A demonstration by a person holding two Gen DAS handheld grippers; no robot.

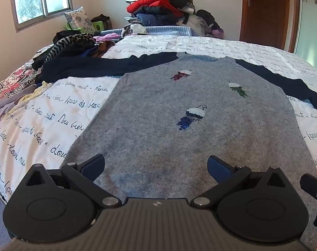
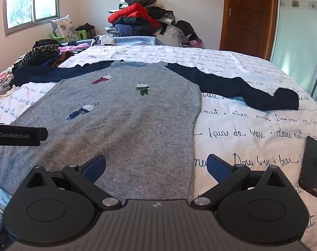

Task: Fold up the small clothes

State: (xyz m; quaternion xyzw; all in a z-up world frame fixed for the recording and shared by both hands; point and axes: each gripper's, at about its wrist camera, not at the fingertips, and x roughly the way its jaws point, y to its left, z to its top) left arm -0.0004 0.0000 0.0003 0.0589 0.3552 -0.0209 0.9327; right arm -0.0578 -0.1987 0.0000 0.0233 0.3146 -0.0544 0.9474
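Looking down my left wrist: my left gripper (image 1: 156,168) is spread wide, pinching nothing, above the hem of the grey sweater (image 1: 179,129).
Sweater: flat on the lettered bedspread (image 1: 53,113), navy sleeves out sideways.
Right wrist: my right gripper (image 2: 156,168) is spread wide too, empty, over the sweater's right hem edge.
Phone (image 2: 313,167): beside it on the bedspread.
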